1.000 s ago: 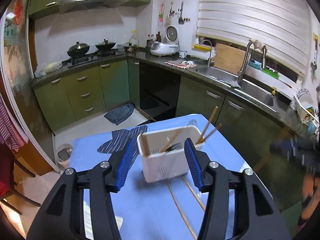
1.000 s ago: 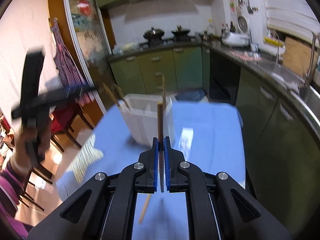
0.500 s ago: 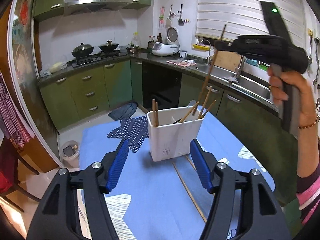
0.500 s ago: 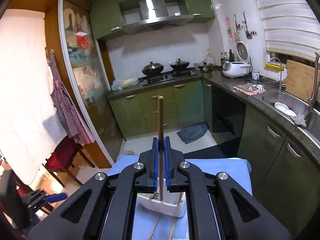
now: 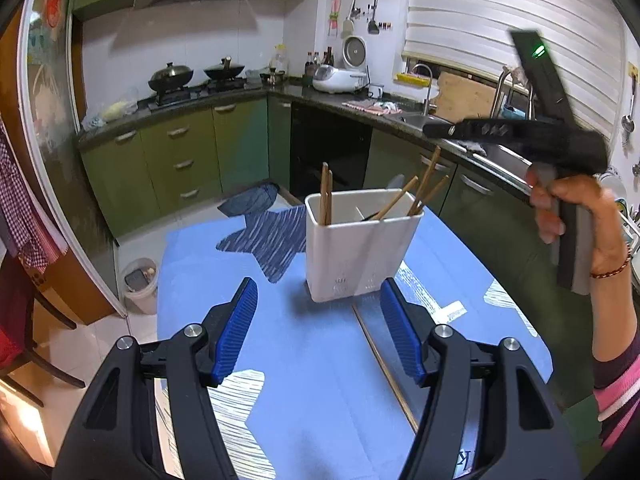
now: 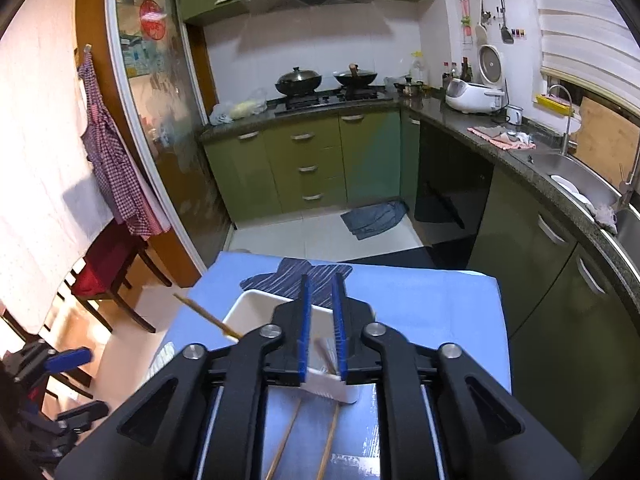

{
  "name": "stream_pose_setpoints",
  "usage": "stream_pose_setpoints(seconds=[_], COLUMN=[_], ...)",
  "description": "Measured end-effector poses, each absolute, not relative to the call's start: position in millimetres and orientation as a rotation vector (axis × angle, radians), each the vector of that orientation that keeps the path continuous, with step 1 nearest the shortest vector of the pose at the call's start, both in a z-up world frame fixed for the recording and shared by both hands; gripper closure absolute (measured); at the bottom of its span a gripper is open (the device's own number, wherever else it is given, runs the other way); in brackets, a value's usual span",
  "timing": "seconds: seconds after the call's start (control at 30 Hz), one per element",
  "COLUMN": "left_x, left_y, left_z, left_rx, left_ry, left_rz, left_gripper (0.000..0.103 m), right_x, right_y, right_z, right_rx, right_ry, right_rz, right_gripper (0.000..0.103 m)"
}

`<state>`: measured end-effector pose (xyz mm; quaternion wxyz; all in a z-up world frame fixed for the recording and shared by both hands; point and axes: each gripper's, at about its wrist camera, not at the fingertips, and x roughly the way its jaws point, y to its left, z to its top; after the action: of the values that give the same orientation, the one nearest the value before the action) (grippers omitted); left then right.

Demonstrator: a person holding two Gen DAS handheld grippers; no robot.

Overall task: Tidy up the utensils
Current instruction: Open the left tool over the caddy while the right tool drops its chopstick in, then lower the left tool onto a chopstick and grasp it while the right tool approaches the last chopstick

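A white utensil holder (image 5: 360,248) stands on the blue tablecloth (image 5: 304,364) with several wooden chopsticks (image 5: 326,192) leaning in it. My left gripper (image 5: 318,292) is open just in front of the holder, apart from it, with nothing between its fingers. One loose chopstick (image 5: 380,356) lies on the cloth by the right finger. My right gripper (image 6: 321,292) hovers over the holder (image 6: 256,304) and its jaws are opening. A blurred chopstick (image 6: 326,354) shows low between the pads, loose, dropping into the holder.
Two loose chopsticks (image 6: 288,436) lie on the cloth below my right gripper. A person's hand (image 5: 576,216) holds the right gripper (image 5: 432,131) up at the right. Green cabinets (image 6: 312,164), a sink (image 6: 576,184) and a red chair (image 6: 108,264) surround the table.
The right gripper carried its chopstick over the holder, and its jaws have parted so the stick slid down. The left gripper's jaws widened and it drew back from around the holder.
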<state>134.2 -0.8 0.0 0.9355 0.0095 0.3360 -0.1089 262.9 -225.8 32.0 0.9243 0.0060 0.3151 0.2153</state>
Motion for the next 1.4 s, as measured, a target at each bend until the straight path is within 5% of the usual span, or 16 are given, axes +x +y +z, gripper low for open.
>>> stream_pose_setpoints(seconds=[0.2, 0.5, 0.67, 1.0, 1.4], left_x=[141.2, 195.7, 229.4, 247.0, 239.6], left_y=[-16.6, -72.3, -90.8, -116.7, -126.8], left_z=[-23.4, -119.8, -160.4, -180.5, -187.4], left_rx=[0.013, -0.001, -0.039, 0.022, 0.018], left_ry=[0.749, 1.106, 1.275, 1.29, 1.316], left_rz=[-0.244, -0.26, -0.205, -0.111, -0.023], left_gripper=[0.038, 0.04, 0.055, 0.088, 0.094], right_x=[204.6, 192.0, 193.2, 188.6, 185.2], right_y=[-256.5, -326.4, -358.6, -383.7, -392.1], right_z=[36.3, -72.0, -112.5, -133.1, -127.4], right_rx=[0.006, 0.002, 0.057, 0.1, 0.129], right_ry=[0.613, 0.881, 0.959, 0.987, 0.971], right_rz=[0.468, 0.345, 0.327, 0.337, 0.348], right_gripper=[0.086, 0.08, 0.08, 0.08, 0.08])
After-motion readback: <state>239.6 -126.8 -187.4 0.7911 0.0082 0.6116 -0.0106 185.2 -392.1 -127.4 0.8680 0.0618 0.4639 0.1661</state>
